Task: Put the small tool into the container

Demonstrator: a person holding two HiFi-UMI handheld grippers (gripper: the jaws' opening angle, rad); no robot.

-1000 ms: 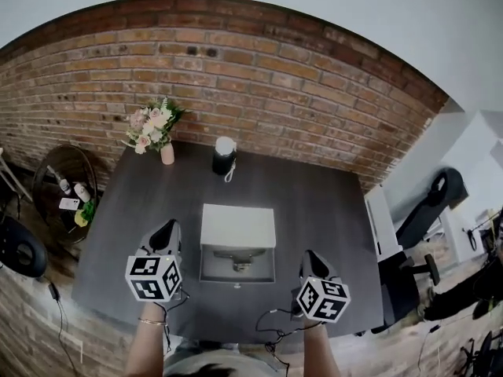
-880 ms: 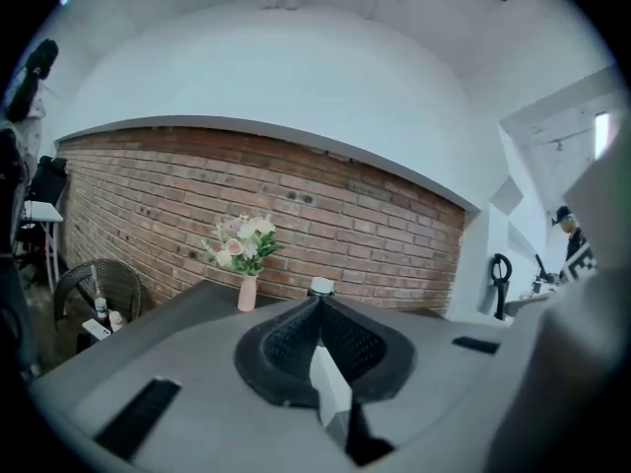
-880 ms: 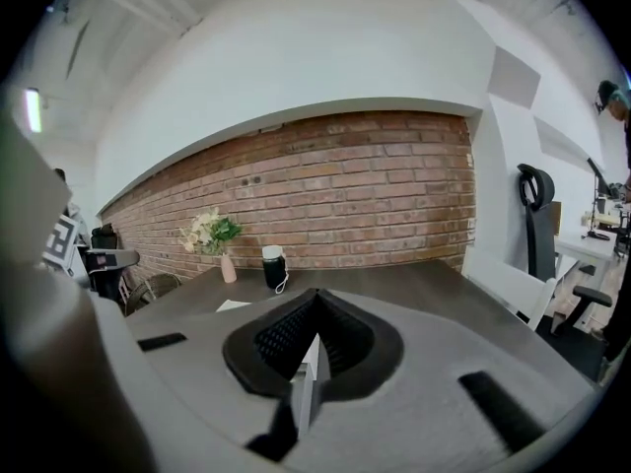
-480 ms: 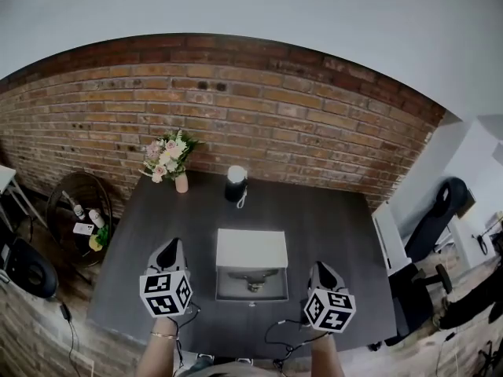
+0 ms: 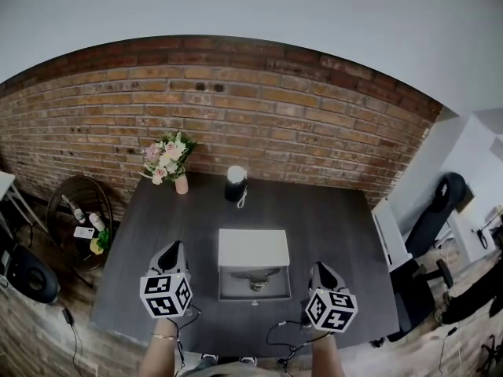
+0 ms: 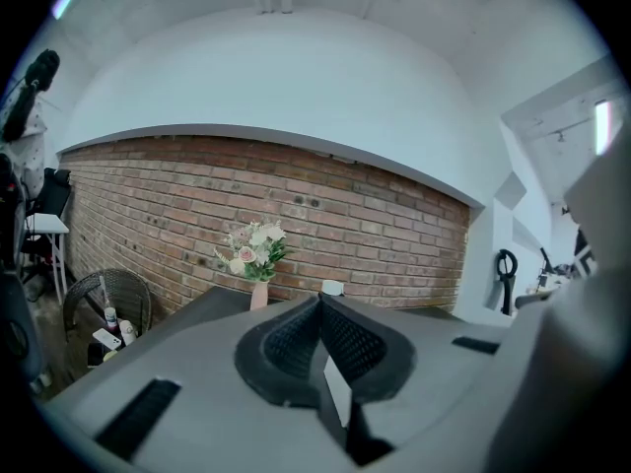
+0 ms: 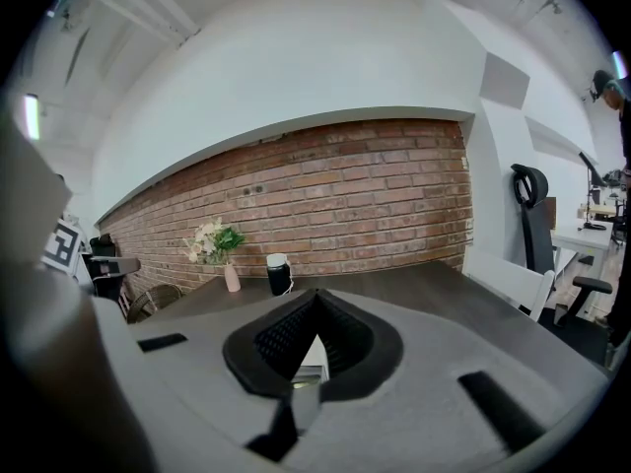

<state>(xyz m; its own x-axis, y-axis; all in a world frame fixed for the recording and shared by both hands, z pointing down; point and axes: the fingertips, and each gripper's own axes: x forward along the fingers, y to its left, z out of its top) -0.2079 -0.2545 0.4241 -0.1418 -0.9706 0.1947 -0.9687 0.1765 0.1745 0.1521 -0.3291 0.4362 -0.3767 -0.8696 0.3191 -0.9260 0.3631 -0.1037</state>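
On the dark table (image 5: 334, 218), the small tool (image 5: 255, 278) seems to lie already in the white container (image 5: 253, 248), between the left gripper (image 5: 174, 247) and right gripper (image 5: 318, 268), both with jaws together and empty, so little looks left to do.

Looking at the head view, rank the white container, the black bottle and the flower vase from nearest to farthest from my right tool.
From the right tool:
1. White container, just to its left, in the middle.
2. Black bottle, farther back, near the centre.
3. Flower vase, far back on the left.
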